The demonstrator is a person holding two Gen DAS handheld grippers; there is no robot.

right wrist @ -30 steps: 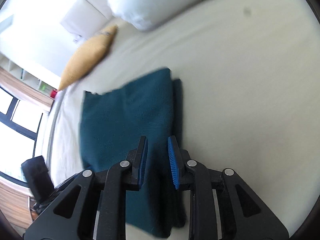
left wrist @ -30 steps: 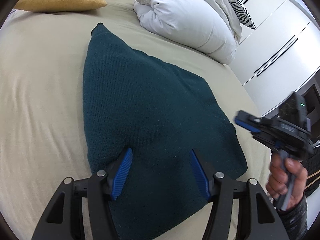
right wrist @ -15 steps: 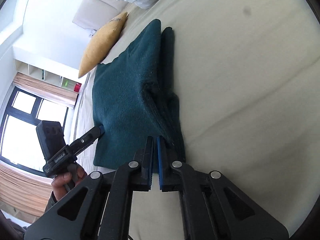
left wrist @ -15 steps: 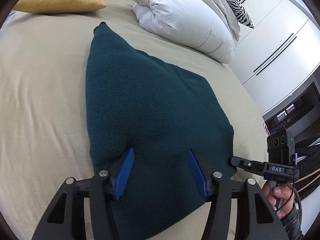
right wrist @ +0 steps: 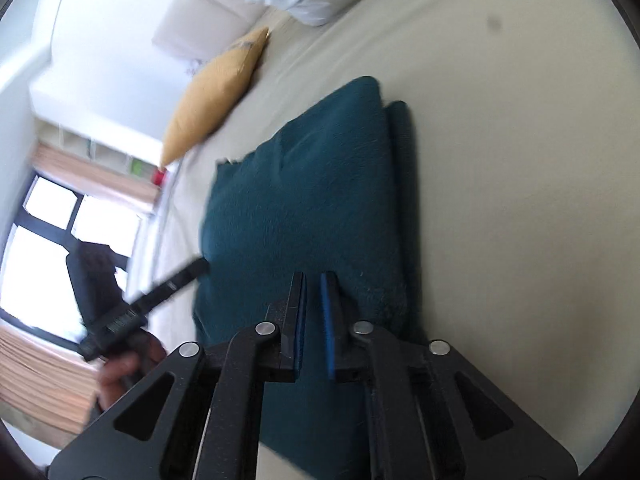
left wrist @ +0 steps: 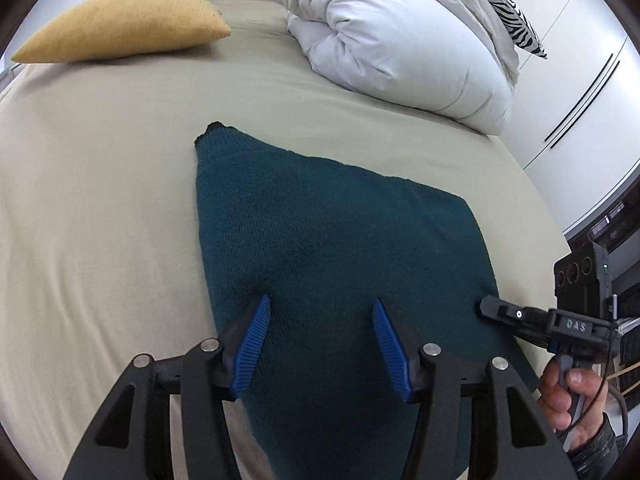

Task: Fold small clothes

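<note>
The big bed (left wrist: 100,208) takes up most of the room, with a smooth tan sheet. At the far end a puffy white duvet (left wrist: 400,40) is bunched up on the right, and a yellow pillow (left wrist: 120,24) lies on the left.

In the middle of the bed, on the near side, lies the dark green knit cloth (left wrist: 320,240). It is flat and looks already folded over once, because a second layer peeks out along its right edge in the right wrist view. I think it is soft, floppy and light, and a bit thick, so it will bend easily and will not slide much on the sheet. A corner or edge looks like the best place to pinch it, through both layers.

There is lots of bare sheet left of the cloth and beyond it for swinging it over. The bed's right edge is close by.

The left gripper (left wrist: 320,340) hangs over the near end of the cloth with its blue tongs wide apart, holding nothing. The right gripper (right wrist: 314,320) sits at the cloth's near right edge, tongs nearly together with a thin gap. I cannot tell if they pinch any cloth.
</note>
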